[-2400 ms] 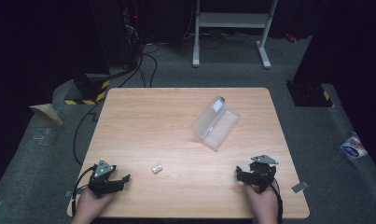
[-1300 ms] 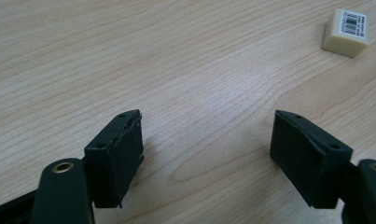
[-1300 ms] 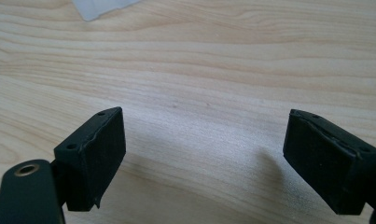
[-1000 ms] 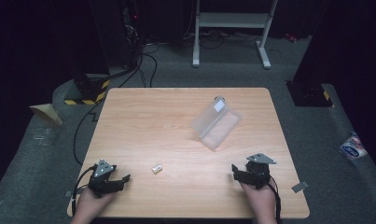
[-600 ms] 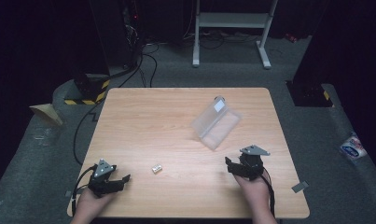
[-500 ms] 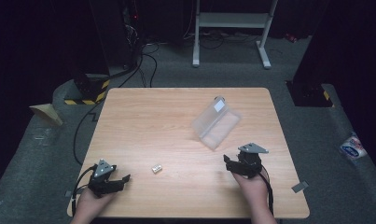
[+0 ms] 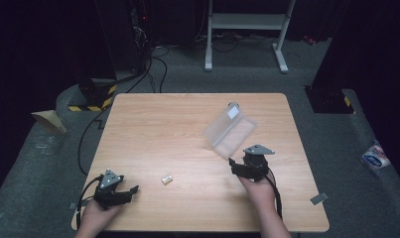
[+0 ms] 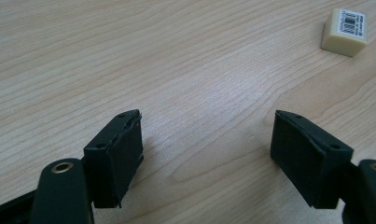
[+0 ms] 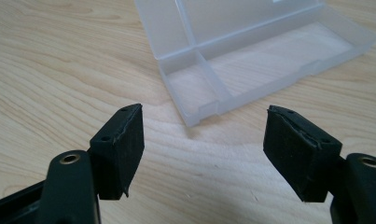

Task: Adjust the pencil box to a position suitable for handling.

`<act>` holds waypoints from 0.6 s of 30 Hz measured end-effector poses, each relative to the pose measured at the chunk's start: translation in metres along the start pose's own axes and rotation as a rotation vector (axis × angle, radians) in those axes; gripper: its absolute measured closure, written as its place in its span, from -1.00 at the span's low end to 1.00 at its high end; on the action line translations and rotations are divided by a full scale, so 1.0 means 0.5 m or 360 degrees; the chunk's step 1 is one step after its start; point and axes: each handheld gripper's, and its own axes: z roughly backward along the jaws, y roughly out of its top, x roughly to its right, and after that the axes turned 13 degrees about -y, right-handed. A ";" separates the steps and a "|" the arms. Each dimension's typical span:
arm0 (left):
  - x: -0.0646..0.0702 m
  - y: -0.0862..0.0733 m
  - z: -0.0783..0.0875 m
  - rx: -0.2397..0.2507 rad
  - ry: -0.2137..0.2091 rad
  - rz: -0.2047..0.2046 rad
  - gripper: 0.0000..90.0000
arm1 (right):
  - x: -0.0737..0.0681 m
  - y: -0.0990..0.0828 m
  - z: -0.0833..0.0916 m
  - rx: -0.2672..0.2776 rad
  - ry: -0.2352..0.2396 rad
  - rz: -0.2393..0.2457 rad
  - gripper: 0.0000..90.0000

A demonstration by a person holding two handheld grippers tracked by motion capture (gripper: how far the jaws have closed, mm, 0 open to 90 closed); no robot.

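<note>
Clear plastic case [image 7: 231, 130], lid open, near tabletop's right edge: light, stiff, slippery; grip a thin wall; right gripper [image 7: 240, 166] just beside it, jaws lately narrowing, nothing between; left gripper [image 7: 124, 191] spread, empty.

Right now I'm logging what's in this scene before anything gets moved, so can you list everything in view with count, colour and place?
clear plastic compartment box: one, translucent, lid open, right half of the table, just ahead of the right tongs
small cream eraser with a barcode label: one, cream, near the table's front edge, between the two hands
light wooden table: one, pale wood grain, centre
white metal stand: one, white, on the floor behind the table
yellow-and-black striped base: one, floor, left of the table
blue-and-white packet: one, floor, far right
left tongs: one, black, open, front left corner
right tongs: one, black, open with nothing between, jaws just closing a little, facing the box
</note>
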 end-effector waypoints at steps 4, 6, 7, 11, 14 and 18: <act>0.000 0.000 0.000 -0.0001 0.0000 -0.0002 -0.44 | -0.009 0.015 -0.011 0.0023 0.0030 0.0017 -0.27; 0.000 0.000 0.000 0.0000 0.0000 -0.0001 -0.44 | -0.012 0.021 -0.019 0.0017 0.0030 0.0020 -0.27; 0.000 0.000 0.000 -0.0001 0.0000 -0.0002 -0.44 | -0.014 0.023 -0.027 0.0006 0.0039 0.0015 -0.25; 0.000 0.000 0.000 -0.0001 -0.0001 -0.0001 -0.44 | -0.018 0.024 -0.052 -0.0019 0.0056 0.0016 -0.11; 0.000 0.000 0.000 0.0000 0.0000 -0.0001 -0.44 | -0.019 0.022 -0.069 -0.0047 0.0091 -0.0007 0.12; -0.001 0.000 0.000 -0.0002 0.0000 -0.0009 -0.44 | -0.029 0.020 -0.082 -0.0053 0.0075 0.0033 0.20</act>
